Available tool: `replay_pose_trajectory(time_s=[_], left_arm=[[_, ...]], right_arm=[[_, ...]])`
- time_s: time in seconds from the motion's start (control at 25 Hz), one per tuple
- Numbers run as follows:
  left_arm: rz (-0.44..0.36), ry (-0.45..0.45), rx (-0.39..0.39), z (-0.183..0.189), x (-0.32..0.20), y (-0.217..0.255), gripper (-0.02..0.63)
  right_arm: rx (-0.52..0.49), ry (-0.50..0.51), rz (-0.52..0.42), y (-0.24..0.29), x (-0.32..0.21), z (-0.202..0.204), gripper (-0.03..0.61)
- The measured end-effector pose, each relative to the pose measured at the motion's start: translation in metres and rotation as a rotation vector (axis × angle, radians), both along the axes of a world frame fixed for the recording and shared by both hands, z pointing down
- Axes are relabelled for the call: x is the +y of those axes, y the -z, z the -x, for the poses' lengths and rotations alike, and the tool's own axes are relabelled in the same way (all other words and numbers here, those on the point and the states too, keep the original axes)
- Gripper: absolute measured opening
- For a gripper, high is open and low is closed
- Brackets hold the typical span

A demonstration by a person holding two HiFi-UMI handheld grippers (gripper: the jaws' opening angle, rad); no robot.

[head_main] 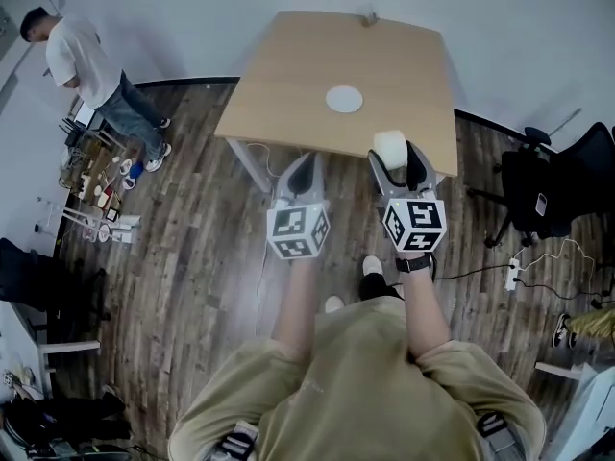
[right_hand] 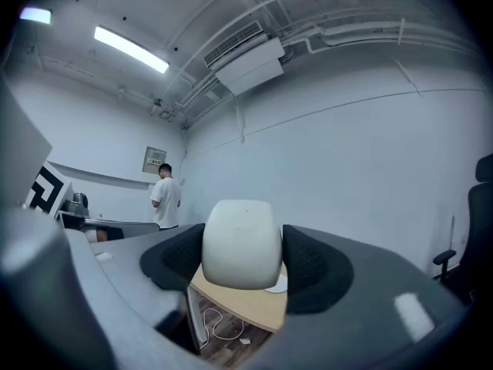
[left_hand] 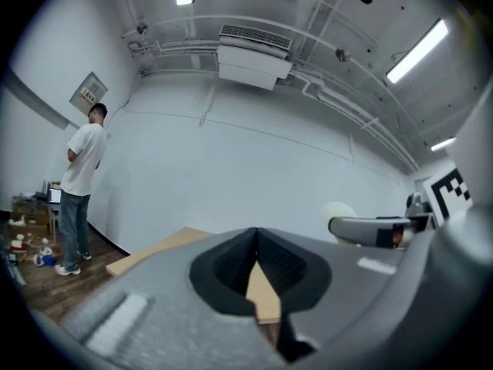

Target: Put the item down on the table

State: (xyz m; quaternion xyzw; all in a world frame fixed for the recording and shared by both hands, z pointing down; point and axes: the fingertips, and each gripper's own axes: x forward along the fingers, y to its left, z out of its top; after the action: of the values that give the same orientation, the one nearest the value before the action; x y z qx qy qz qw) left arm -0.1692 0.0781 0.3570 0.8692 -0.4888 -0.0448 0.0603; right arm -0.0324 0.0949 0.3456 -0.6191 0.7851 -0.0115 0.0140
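Squarely in the upper middle of the head view stands a light wooden table (head_main: 288, 75), its top bare apart from a round white disc (head_main: 344, 99) near the centre and a small object at the far edge, too small to identify. Dark plank floor (head_main: 192, 267) surrounds the table, and white walls (head_main: 519, 27) close the room behind it.

The right gripper (head_main: 394, 152) is clamped on the white item (head_main: 391, 145), a rounded, cushion-like lump. It sits over the table's near right edge, at the centre right of the frame. In the right gripper view the item (right_hand: 241, 243) fills the gap between the two dark pads, with the tabletop (right_hand: 246, 307) showing below it and clear of it.

The left gripper (head_main: 306, 159) hovers just beside, over the floor in front of the table's near edge. In the left gripper view its jaws meet at the tips with nothing between them, and a wedge of tabletop (left_hand: 263, 295) shows through the notch beneath.

A person (head_main: 82, 60) in a white T-shirt stands at the upper left by a cluttered low rack (head_main: 91, 166). A black office chair (head_main: 567, 181) stands at the right edge, with cables (head_main: 519, 272) trailing across the planks near it. Up in the left gripper view, a white ceiling unit (left_hand: 254, 60) hangs among pipes, flanked by lit tube lights (left_hand: 418, 50).
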Motion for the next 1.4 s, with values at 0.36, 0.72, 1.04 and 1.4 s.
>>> replay_pose_trajectory(time_s=[0.36, 0.72, 1.04, 1.4], left_arm=[[-0.001, 0.124, -0.048, 0.002, -0.085, 0.004, 0.002], [-0.019, 0.158, -0.084, -0.075, -0.174, 0.007, 0.002], [0.029, 0.218, -0.136, -0.104, -0.217, -0.009, 0.002], [0.057, 0.181, -0.089, -0.093, -0.282, -0.018, 0.002]], right_arm=[[-0.033, 0.174, -0.013, 0.004, -0.098, 0.02, 0.321], [-0.087, 0.189, -0.029, 0.014, -0.208, -0.062, 0.321], [-0.121, 0.229, 0.016, -0.008, -0.269, -0.094, 0.321], [-0.109, 0.23, 0.051, -0.029, -0.333, -0.078, 0.321]])
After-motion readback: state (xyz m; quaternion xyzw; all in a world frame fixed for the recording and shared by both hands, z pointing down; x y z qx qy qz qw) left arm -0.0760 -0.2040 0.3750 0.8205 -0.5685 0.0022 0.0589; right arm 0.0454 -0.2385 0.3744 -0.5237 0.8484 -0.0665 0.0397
